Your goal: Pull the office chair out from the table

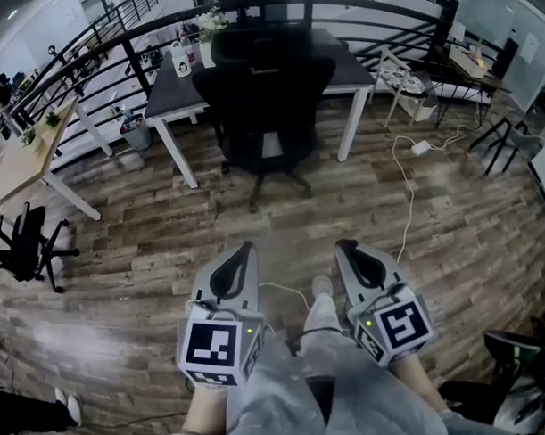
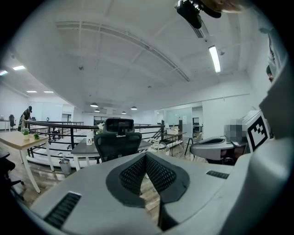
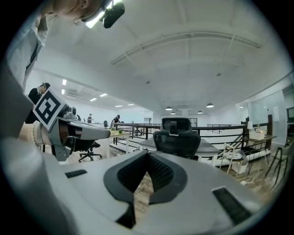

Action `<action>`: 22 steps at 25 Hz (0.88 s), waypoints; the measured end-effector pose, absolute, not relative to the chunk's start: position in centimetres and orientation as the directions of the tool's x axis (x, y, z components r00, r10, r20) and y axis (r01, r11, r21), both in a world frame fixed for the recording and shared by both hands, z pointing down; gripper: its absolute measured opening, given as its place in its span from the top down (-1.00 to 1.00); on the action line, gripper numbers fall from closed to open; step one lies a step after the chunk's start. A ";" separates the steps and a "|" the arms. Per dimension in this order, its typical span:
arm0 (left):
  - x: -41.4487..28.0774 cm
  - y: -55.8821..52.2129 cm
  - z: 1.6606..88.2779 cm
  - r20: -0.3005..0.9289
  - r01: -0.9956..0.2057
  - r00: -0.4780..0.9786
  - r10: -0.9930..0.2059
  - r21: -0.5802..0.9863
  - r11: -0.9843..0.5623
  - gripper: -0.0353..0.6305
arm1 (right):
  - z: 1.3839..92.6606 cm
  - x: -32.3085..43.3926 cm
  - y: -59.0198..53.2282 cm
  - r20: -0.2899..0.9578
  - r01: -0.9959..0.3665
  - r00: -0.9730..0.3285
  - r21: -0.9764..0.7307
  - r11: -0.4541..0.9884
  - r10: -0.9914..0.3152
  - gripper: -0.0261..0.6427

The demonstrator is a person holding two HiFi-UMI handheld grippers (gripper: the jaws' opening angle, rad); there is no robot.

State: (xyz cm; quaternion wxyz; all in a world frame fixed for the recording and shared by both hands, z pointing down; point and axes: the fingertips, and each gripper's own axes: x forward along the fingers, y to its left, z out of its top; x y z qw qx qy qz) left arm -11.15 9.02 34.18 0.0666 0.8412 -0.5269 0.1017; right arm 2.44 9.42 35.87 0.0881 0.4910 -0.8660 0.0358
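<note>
A black mesh office chair (image 1: 261, 97) stands tucked against the near side of a dark-topped table with white legs (image 1: 337, 72), its back turned to me. The chair (image 2: 117, 140) also shows ahead in the left gripper view, and the chair (image 3: 177, 137) in the right gripper view. My left gripper (image 1: 248, 248) and right gripper (image 1: 343, 246) are held side by side low in the head view, well short of the chair. Both are shut with nothing between their jaws. Jaw tips meet in each gripper view: left gripper (image 2: 146, 155), right gripper (image 3: 147, 153).
A wooden desk (image 1: 25, 158) and a second black chair (image 1: 25, 243) stand at the left. A white cable with an adapter (image 1: 420, 148) trails across the wood floor on the right. A black railing (image 1: 115, 39) runs behind the table. A white stand (image 1: 401, 78) is at right.
</note>
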 end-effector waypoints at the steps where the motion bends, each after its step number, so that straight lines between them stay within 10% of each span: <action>1: -11.1 8.8 34.2 0.245 -0.902 0.418 -0.875 0.000 -0.432 0.89 | 36.0 2.4 9.0 0.186 -0.853 -0.509 0.022 0.521 -0.840 0.91; 22: -5.9 -4.4 33.1 0.261 -0.938 0.329 -0.908 -0.024 -0.347 0.89 | 35.7 7.1 -5.7 0.192 -0.791 -0.602 -0.010 0.612 -0.775 0.91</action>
